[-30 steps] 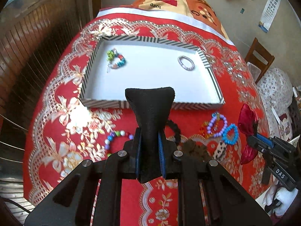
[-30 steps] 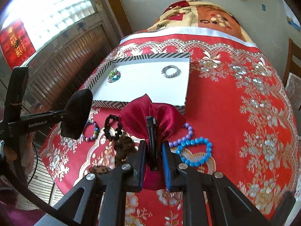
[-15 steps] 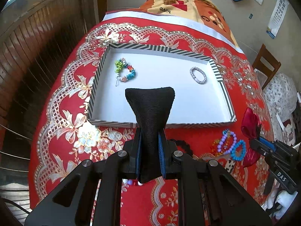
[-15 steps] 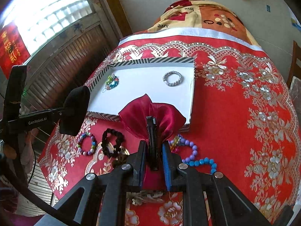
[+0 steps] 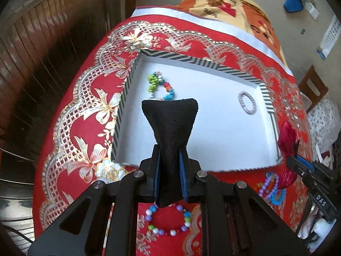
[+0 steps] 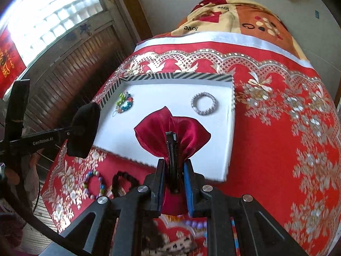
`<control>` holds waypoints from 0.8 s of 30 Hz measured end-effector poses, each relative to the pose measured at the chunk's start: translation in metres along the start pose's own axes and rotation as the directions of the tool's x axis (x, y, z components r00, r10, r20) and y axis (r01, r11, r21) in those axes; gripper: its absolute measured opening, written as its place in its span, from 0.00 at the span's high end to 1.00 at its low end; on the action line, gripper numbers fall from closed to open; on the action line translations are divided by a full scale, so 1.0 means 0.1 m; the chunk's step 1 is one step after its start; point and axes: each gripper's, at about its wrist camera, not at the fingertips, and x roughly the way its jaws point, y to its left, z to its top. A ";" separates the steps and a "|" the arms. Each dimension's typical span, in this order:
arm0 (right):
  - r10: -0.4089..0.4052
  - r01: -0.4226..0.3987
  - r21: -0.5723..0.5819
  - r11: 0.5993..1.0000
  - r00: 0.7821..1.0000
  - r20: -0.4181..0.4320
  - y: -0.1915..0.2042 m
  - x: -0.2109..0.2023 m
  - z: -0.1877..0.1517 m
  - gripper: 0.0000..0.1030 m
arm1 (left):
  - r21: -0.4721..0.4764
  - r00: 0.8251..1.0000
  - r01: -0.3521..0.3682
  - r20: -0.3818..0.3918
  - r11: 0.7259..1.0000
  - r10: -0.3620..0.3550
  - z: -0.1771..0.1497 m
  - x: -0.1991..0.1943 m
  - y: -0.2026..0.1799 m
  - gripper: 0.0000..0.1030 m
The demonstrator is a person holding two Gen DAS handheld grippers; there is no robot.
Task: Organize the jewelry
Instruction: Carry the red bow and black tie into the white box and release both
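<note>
Both tongs have advanced over the white tray. The left tongs pinch a black bow; the right tongs pinch a red bow clip. Beaded bracelet lies behind at 6 o'clock. Inside the tray, colourful bracelet at 11 o'clock and silver bracelet at 2 o'clock leave its middle open.

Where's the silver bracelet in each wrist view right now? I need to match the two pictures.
Left wrist: silver bracelet lies right of centre, in the tray's far right corner.
Right wrist: silver bracelet lies above centre, right of the red bow.
Shared landmark: the striped-rim tray.
</note>
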 end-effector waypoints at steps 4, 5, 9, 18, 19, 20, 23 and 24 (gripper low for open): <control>0.009 -0.009 0.013 1.000 1.000 -0.018 -0.03 0.19 0.19 0.85 | -0.014 1.000 -0.024 -0.018 1.000 0.023 0.09 0.16 0.08 0.86; 0.006 -0.006 0.016 1.000 1.000 -0.024 -0.04 0.24 0.23 0.85 | -0.017 0.999 -0.026 -0.024 1.000 0.025 0.11 0.20 0.09 0.86; -0.023 0.027 0.051 0.998 0.998 -0.061 -0.16 0.49 0.36 0.85 | -0.025 0.998 -0.049 -0.048 0.998 0.047 0.19 0.38 0.13 0.86; -0.102 0.117 0.107 0.987 0.986 -0.134 -0.41 0.88 0.37 0.85 | -0.028 0.994 -0.079 -0.075 0.997 0.076 0.33 0.61 0.19 0.86; -0.117 0.131 0.106 0.986 0.984 -0.134 -0.42 0.89 0.37 0.85 | -0.029 0.994 -0.081 -0.077 0.996 0.079 0.34 0.63 0.19 0.86; -0.128 0.143 0.106 0.984 0.983 -0.134 -0.43 0.89 0.36 0.85 | -0.030 0.994 -0.082 -0.078 0.996 0.080 0.35 0.65 0.20 0.86; -0.133 0.151 0.128 0.980 0.981 -0.138 -0.50 0.94 0.35 0.85 | -0.029 0.993 -0.090 -0.080 0.995 0.088 0.36 0.70 0.21 0.86; -0.119 0.137 0.133 0.982 0.984 -0.133 -0.51 0.94 0.35 0.85 | -0.026 0.993 -0.093 -0.080 0.995 0.090 0.37 0.70 0.21 0.86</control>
